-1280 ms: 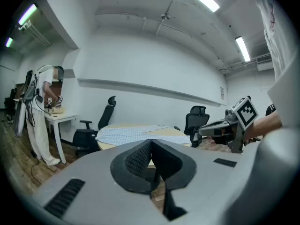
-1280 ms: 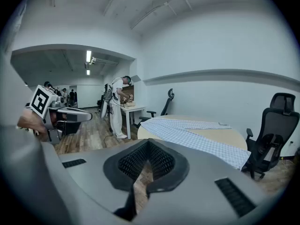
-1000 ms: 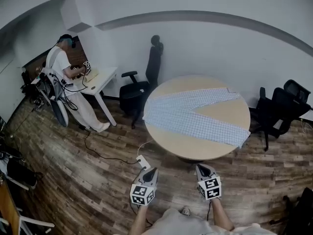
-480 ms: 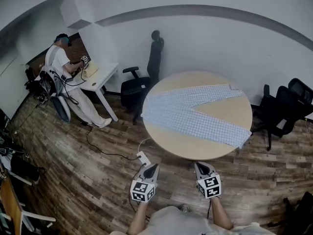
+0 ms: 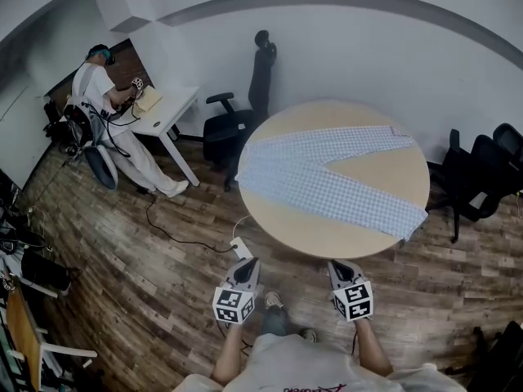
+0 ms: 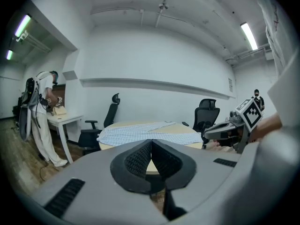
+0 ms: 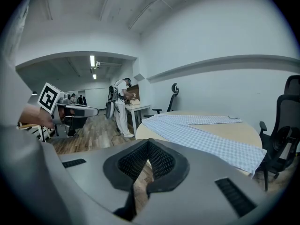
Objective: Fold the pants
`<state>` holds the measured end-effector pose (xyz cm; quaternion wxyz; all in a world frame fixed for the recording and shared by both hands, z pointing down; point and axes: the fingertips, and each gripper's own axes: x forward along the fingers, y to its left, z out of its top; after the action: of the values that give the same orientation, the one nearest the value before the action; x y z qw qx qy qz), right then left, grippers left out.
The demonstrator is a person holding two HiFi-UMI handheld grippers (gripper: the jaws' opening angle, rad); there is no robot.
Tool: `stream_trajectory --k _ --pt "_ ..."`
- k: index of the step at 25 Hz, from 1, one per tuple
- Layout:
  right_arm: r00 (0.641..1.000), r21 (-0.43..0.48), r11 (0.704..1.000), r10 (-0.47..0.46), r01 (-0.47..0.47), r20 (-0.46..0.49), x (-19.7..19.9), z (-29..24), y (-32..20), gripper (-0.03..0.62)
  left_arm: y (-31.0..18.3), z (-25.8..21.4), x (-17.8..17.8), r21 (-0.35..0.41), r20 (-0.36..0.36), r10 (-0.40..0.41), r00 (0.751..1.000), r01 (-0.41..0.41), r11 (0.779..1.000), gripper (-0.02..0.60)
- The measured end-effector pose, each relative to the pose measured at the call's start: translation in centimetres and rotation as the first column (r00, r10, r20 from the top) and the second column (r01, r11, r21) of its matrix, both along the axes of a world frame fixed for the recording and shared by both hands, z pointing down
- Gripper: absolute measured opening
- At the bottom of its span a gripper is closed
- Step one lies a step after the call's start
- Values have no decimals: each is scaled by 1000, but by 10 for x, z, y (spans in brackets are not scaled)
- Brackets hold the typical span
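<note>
Light blue checked pants (image 5: 327, 174) lie spread flat on a round wooden table (image 5: 384, 182), their two legs splayed in a V toward the right. The same pants (image 6: 140, 131) show ahead in the left gripper view, and the pants (image 7: 201, 132) again in the right gripper view. My left gripper (image 5: 248, 265) and right gripper (image 5: 337, 267) hover over the floor just short of the table's near edge. Both are shut with nothing between the pads. Each gripper's jaws meet in its own view, the left gripper (image 6: 151, 146) and the right gripper (image 7: 147, 149).
A black office chair (image 5: 225, 141) stands at the table's left, and more black chairs (image 5: 482, 178) at its right. A person (image 5: 102, 96) stands at a white desk (image 5: 167, 117) far left. A power strip (image 5: 239, 249) and cable lie on the wooden floor.
The view has shifted closer to the table, and both grippers have moved forward toward its near edge. The pants have not moved.
</note>
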<state>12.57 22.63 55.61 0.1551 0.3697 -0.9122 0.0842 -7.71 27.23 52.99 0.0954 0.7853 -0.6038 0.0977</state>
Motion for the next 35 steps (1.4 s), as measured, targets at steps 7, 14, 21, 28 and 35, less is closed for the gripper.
stream_trajectory --k 7,14,21,28,35 --pt "1000 -3 1000 -18 18 -8 -28 10 -29 28 -26 14 -34 -7 -23 -40 999 40 999 32" --pt "999 -1 1000 -8 8 -38 -65 19 -91 28 -95 36 -55 -14 -65 7 998 -8 1000 32" --pt "996 5 1000 10 -9 -84 -113 9 -169 28 -186 27 -101 6 -91 57 994 -57 998 32" --pt "991 12 1000 18 -16 -136 -159 -9 -242 28 -267 16 -152 6 -101 87 991 -87 996 32" --pt "983 31 999 42 -37 -179 -198 -18 -319 28 -343 17 -202 -8 -97 120 988 -122 993 32"
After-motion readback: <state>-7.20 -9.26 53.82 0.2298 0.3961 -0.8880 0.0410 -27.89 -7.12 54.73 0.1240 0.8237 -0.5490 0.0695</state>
